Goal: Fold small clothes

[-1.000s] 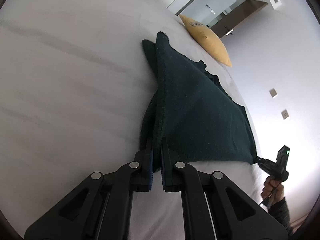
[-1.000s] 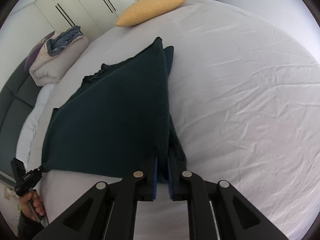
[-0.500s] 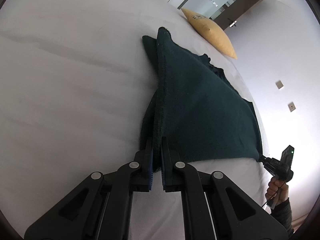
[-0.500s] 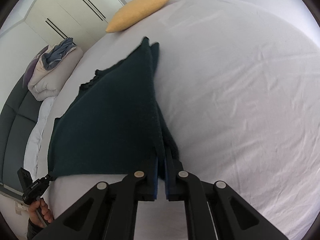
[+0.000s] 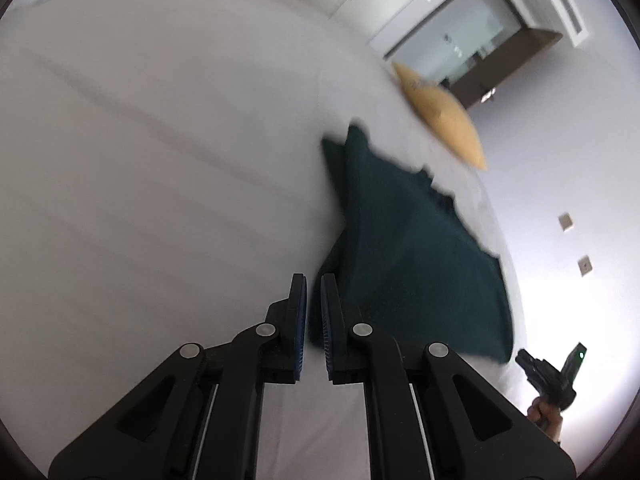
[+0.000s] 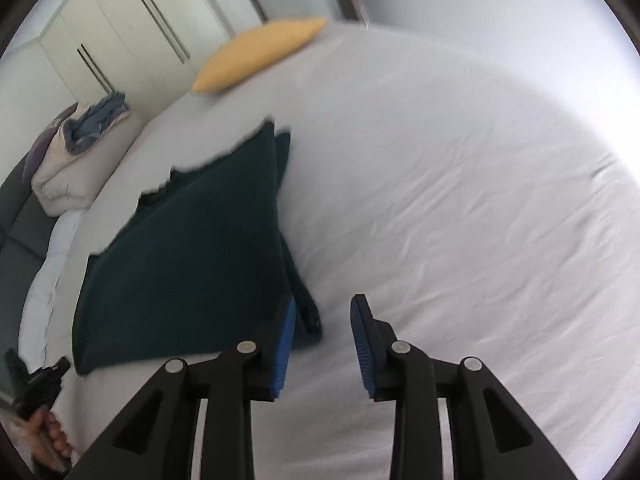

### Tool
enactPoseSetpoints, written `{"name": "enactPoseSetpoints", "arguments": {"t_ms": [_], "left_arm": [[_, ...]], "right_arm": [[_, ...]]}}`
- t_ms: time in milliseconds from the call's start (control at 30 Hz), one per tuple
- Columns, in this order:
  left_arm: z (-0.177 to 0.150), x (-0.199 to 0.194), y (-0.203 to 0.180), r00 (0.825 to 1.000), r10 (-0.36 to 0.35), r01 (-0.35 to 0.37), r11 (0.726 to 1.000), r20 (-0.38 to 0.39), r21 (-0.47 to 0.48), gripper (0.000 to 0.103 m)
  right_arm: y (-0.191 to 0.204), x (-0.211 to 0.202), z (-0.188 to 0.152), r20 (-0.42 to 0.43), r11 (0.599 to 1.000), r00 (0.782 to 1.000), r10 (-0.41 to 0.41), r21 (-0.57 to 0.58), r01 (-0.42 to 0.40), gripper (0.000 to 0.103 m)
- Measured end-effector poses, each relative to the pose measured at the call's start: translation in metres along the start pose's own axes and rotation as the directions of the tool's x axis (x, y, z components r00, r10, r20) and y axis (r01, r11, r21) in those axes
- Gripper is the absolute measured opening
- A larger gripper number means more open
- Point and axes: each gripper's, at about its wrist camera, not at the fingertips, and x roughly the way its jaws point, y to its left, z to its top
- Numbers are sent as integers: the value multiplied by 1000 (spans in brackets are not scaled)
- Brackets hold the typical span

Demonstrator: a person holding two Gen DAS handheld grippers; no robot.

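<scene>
No text, label, brand, number or sign can be read in either wrist view; both are blurred by motion.
</scene>
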Motion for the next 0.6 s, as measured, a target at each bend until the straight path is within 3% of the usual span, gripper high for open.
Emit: {"name": "enactPoseSetpoints", "arguments": {"t_ms": [100, 200, 267, 300, 400, 467, 533, 600], "left_arm": [[14, 5, -41, 999, -36, 35, 991, 9, 127, 7], [17, 44, -87, 995, -86, 94, 967, -45, 236, 7], [15, 78, -111, 994, -61, 85, 949, -90, 304, 7], [11, 98, -119, 994, -16, 51, 941, -107, 334, 7], [-4, 136, -125, 984, 89, -26, 930, -156, 367, 7], [-13, 137, -123, 986, 103, -44, 917, -129, 396, 7], [-19, 138, -124, 983, 129, -60, 894, -128, 444, 7], [-24, 138, -123, 982, 136, -60, 876, -127, 479, 7]], "right_arm": [[20, -4, 8, 15, 989, 989, 147, 11, -148, 33], [67, 29, 11, -71, 941, 939, 337, 25, -337, 32], [97, 54, 8, -121, 904, 896, 427, 32, -426, 32], [118, 74, 3, -163, 874, 859, 485, 52, -483, 32], [152, 116, -12, -265, 863, 824, 500, 74, -500, 32], [160, 135, -25, -294, 872, 823, 485, 90, -482, 30], [153, 138, -29, -262, 879, 840, 474, 80, -471, 5], [131, 136, -27, -232, 876, 845, 482, 137, -462, 0]]}}
